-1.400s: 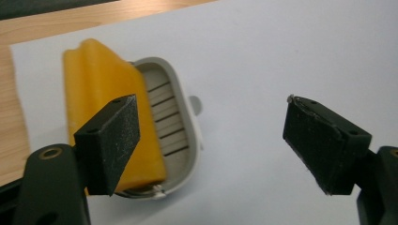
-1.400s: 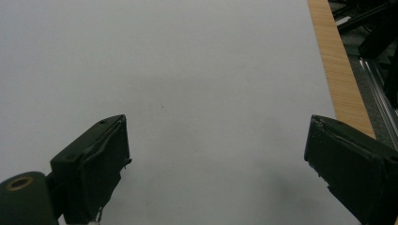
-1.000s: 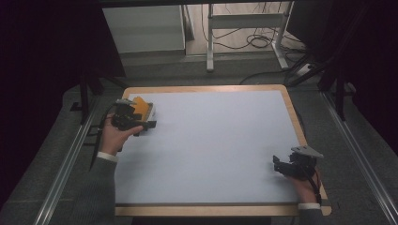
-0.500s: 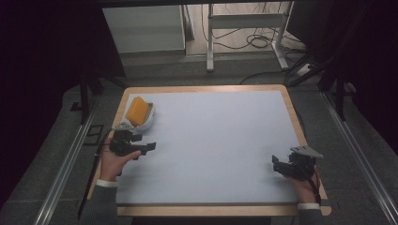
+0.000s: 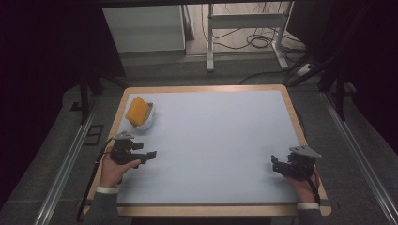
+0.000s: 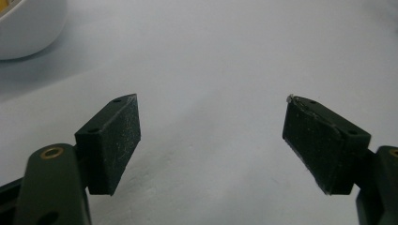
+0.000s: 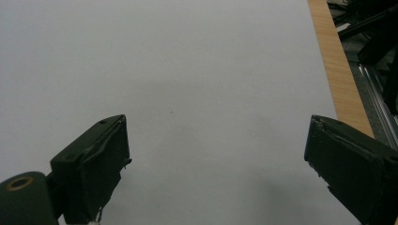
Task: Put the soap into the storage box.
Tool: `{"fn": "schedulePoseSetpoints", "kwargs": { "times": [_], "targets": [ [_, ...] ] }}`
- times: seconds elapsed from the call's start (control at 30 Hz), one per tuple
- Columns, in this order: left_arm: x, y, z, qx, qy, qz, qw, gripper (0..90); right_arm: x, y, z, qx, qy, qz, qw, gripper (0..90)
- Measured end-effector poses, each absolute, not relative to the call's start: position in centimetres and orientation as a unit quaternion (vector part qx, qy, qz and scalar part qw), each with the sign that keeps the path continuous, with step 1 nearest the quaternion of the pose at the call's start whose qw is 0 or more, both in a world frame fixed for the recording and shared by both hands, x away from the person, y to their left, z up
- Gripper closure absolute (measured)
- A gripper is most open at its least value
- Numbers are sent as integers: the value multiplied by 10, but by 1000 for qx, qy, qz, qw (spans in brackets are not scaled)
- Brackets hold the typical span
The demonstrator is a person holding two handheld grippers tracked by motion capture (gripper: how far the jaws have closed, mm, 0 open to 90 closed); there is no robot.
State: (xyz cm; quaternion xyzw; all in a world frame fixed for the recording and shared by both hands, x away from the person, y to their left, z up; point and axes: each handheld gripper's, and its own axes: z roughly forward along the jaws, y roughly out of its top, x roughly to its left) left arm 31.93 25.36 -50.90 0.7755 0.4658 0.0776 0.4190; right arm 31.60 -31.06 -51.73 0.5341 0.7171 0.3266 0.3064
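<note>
High view: a desk (image 5: 211, 140) with a pale grey top and a wooden rim, a person's two forearms coming in from the near edge
Bowl: a white bowl (image 5: 144, 121) stands on the desk at the far left corner, just inside the rim
Sponge: an orange-yellow sponge (image 5: 136, 111) lies in the bowl, tilted, rising above the bowl's edge
Left tongs: the left tongs (image 5: 149, 154) are held in the left hand (image 5: 114, 168) near the left edge of the desk, nearer the person than the bowl and apart from it, jaws pointing toward the middle of the desk
Left tongs state: in the left gripper view the left tongs (image 6: 211, 140) stand wide, with bare grey desk between the pads and nothing held
Left gripper view, corner: part of the bowl (image 6: 26, 28) shows at the top left, well away from the jaws
Right tongs: the right tongs (image 5: 275, 165) sit in the right hand (image 5: 302, 183) near the right front corner of the desk, well apart from the bowl
Right tongs state: in the right gripper view the right tongs (image 7: 218, 161) are wide, holding nothing, over bare desk
Right gripper view, edge: the wooden rim (image 7: 335, 61) runs down the right side, with dark floor rails beyond it
</note>
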Motion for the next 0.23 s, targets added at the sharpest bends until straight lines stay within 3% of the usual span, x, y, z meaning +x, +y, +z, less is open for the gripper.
{"fn": "schedulePoseSetpoints", "kwargs": {
  "times": [0.23],
  "targets": [
    [319,252,-512,777,470,84,410,196,316,-307,-517,525,721,331,307,70]
  ]
}}
